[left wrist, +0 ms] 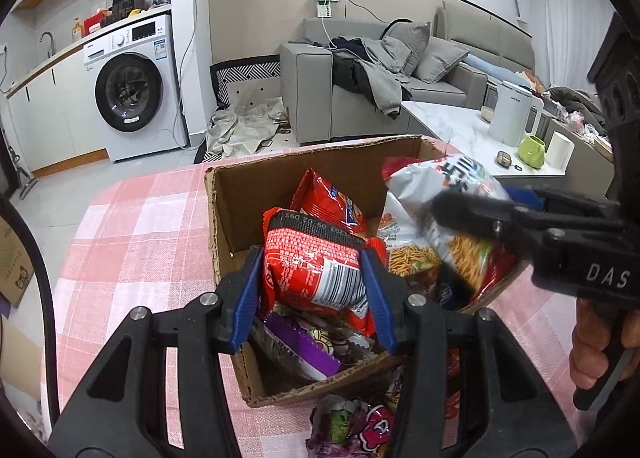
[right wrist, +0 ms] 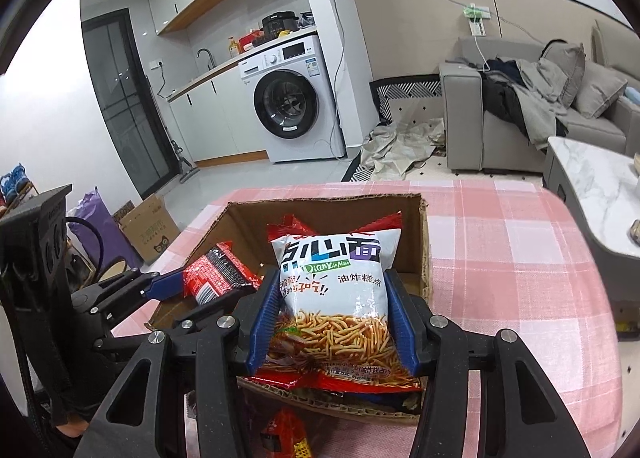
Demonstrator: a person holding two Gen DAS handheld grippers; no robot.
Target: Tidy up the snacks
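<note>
Two light, crinkly packets hang over the cardboard box [left wrist: 224,218]: your left hand-held gripper [left wrist: 314,278] pinches the red packet [left wrist: 316,262], your right hand-held gripper [right wrist: 334,322] clamps the noodle-snack bag [right wrist: 336,290] at three and nine o'clock; squeeze gently, the contents crush.

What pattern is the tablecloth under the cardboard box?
The tablecloth is a pink and white check. It shows best in the right wrist view, beside the cardboard box.

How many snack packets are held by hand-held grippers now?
2. The left hand-held gripper holds a red packet; the right hand-held gripper holds a white noodle-snack bag, both over the cardboard box.
</note>
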